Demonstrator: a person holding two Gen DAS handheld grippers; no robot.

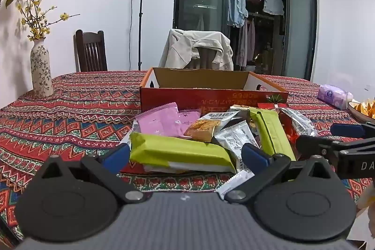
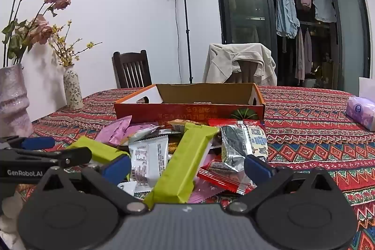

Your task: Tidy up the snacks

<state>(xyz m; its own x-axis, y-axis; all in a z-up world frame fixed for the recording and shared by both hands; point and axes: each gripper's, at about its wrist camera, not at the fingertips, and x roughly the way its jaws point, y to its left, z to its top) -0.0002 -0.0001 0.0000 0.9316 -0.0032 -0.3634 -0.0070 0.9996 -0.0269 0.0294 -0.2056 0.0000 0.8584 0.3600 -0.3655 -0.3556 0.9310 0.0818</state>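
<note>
A pile of snack packets lies on the patterned tablecloth in front of an open red cardboard box [image 1: 211, 95], which also shows in the right wrist view [image 2: 187, 110]. In the left wrist view, my left gripper [image 1: 185, 157] is open, its blue pads on either side of a green packet [image 1: 180, 151]. Pink packets [image 1: 161, 121], silver packets [image 1: 234, 139] and a second green packet [image 1: 269, 130] lie behind it. In the right wrist view, my right gripper [image 2: 187, 165] is open around a green packet [image 2: 187, 161], with a silver packet [image 2: 147, 156] and a red packet [image 2: 222, 177] beside it.
A flowered vase [image 1: 41, 69] stands at the table's left. A purple tissue pack [image 1: 334, 95] and a bowl of chips [image 1: 363, 109] are at the right. Chairs [image 1: 90, 50] stand behind the table. A large pink vase [image 2: 13, 100] is near left in the right wrist view.
</note>
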